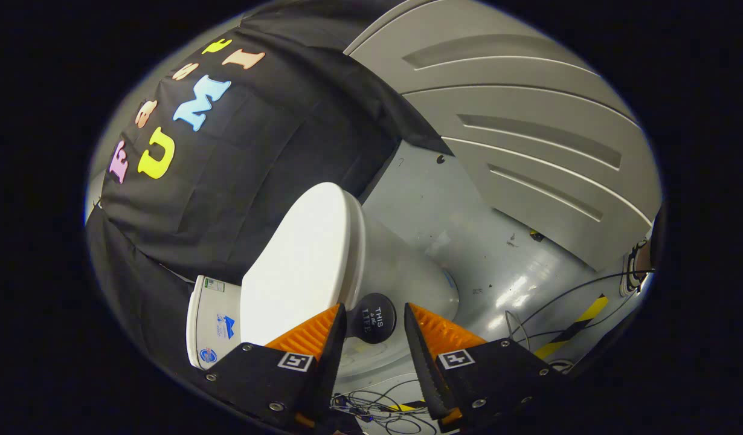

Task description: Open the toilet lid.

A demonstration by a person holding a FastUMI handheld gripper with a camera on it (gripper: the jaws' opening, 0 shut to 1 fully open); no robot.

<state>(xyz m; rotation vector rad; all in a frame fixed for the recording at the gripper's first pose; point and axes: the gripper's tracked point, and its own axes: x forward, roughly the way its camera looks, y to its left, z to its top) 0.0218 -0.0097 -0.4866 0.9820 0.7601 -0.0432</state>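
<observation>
The gripper (374,338) was spread, its fingers (314,335) apart with nothing clamped, and a round black knob (371,317) sat in the gap just ahead of the tips, seemingly fixed at the lid's front edge, though I could not tell whether either finger touched it. To my eye the sound way on was to close squarely on that knob, both fingers biting before any pull, then swing it in an arc about the hinge rather than tug straight, so the grip would not slip off the small disc. Beyond the knob lay the lid (299,266), white, smooth and glossy, an elongated oval, looking shut down on the seat, with the camera rolled so the whole toilet leaned across the view. The bowl (408,278) bulged out beside it, pale grey-white, and the tank (217,320) stood at the far end against the black cloth. Past them ran a grey floor (468,223) with loose cables (565,296) and a grey panelled wall (528,133).
</observation>
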